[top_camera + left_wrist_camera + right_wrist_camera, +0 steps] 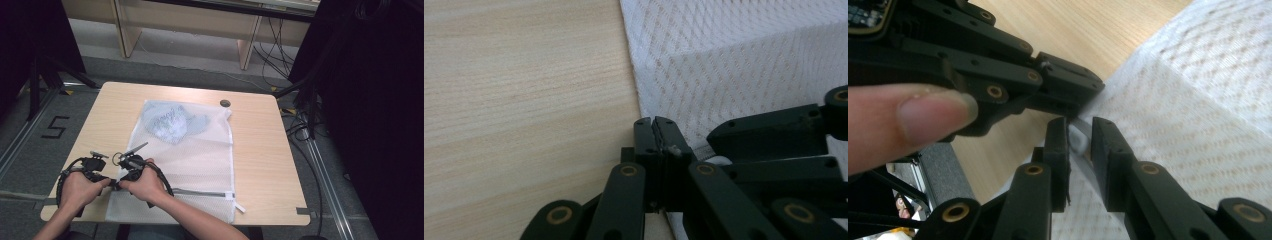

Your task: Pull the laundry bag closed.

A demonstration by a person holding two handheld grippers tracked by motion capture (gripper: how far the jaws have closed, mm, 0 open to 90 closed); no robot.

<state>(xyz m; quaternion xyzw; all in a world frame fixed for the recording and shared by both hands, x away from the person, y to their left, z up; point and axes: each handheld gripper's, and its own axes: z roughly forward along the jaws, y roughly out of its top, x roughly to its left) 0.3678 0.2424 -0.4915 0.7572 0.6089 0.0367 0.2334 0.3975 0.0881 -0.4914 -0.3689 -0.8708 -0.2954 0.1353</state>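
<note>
At the near left corner of a pale wooden table, a person's two hands work two black two-jaw grippers close together on a white mesh laundry bag. The left gripper, held in the left hand, has its jaws pressed together on the bag's near left corner, pinching the hem right at the fabric's edge. Just to its right, the right gripper, held in the right hand, has its jaws partly spread, with a narrow gap between them. Inside that gap sits a small white zipper pull at the bag's edge; whether the pads actually press on it cannot be told. In the right gripper view a fingertip rests on the left gripper's black linkage. The bag lies flat on the middle of the table, a long rectangle whose long axis runs from the near edge toward the far edge, leaning slightly rightward as it goes away. Its zipper, a grey strip, runs across the near short end, so the opening faces the person. The fabric is a fine, see-through netting with a faint diamond weave and a stitched border. Through it, at the far end, shows a crumpled light blue garment. A small dark round disc lies on the table beyond the bag's far right corner.
</note>
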